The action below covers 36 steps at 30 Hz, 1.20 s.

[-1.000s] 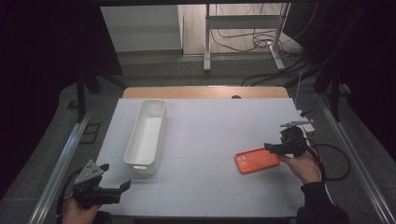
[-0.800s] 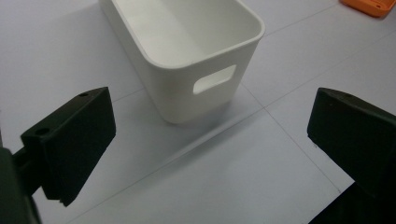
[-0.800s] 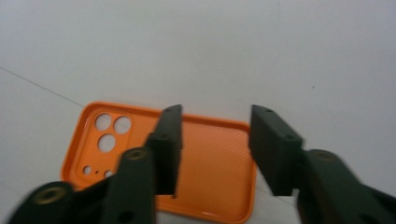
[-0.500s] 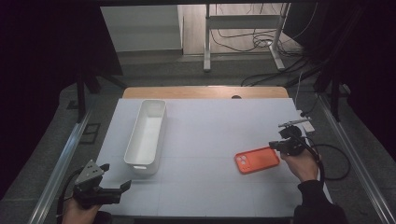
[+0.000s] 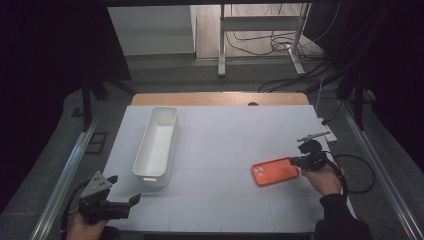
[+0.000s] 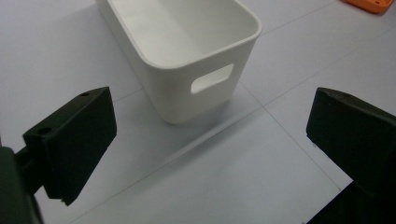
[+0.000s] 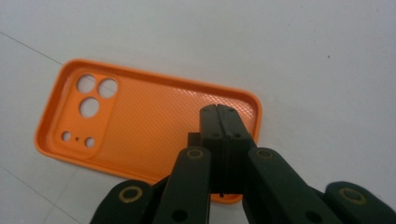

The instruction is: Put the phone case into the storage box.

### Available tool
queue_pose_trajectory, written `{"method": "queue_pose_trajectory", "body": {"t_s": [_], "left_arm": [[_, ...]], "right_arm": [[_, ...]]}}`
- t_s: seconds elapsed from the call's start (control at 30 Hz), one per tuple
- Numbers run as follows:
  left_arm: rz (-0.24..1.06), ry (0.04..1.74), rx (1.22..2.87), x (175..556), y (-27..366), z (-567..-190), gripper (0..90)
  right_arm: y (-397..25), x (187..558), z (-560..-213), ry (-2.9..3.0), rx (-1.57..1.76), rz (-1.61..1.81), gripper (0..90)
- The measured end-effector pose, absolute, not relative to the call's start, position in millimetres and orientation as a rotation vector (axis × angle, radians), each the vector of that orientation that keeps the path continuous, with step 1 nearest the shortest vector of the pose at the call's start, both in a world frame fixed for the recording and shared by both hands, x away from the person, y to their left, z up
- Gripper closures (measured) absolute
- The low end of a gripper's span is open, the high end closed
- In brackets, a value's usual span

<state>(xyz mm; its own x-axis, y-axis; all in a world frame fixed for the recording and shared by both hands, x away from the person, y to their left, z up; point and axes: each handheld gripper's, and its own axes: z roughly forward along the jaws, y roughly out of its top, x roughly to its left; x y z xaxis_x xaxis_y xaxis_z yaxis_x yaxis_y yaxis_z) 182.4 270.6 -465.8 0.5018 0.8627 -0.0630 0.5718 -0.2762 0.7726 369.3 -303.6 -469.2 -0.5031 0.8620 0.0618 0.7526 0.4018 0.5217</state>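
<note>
Right gripper view – fingers (image 7: pixel 218 122) pressed together over orange phone case (image 7: pixel 140 121), left gripper (image 6: pixel 210 140) fingers wide apart, facing white bin (image 6: pixel 187 51)

No readable text, labels, brand marks, numbers or signs anywhere. Orange phone case (image 7: pixel 144 126): inside face is plain textured plastic with camera cutouts, no logo or lettering. White bin (image 6: pixel 187 51): bare walls and a handle slot, no sticker or print. Tabletop (image 5: pixel 225 150): faint grid lines only, nothing written. Left claw (image 6: pixel 210 140) and right claw (image 7: pixel 218 112): black jaws with screw holes and brass-coloured pivots, no markings legible. Background floor and cables in the high view are too dark and small to make out any lettering.
</note>
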Motion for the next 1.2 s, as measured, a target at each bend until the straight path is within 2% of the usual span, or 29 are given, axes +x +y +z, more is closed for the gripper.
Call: {"method": "queue_pose_trajectory", "body": {"t_s": [0.5, 1.2], "left_arm": [[0.482, 1.175, 1.979, 182, 270, -466, 2.3], [0.48, 1.174, 1.98, 184, 270, -466, 2.4]], "right_arm": [[-309, 363, -487, 2.51, 1.443, 0.636, 89.6], [-303, 337, -489, 2.618, 1.411, 0.595, 89.6]]}}
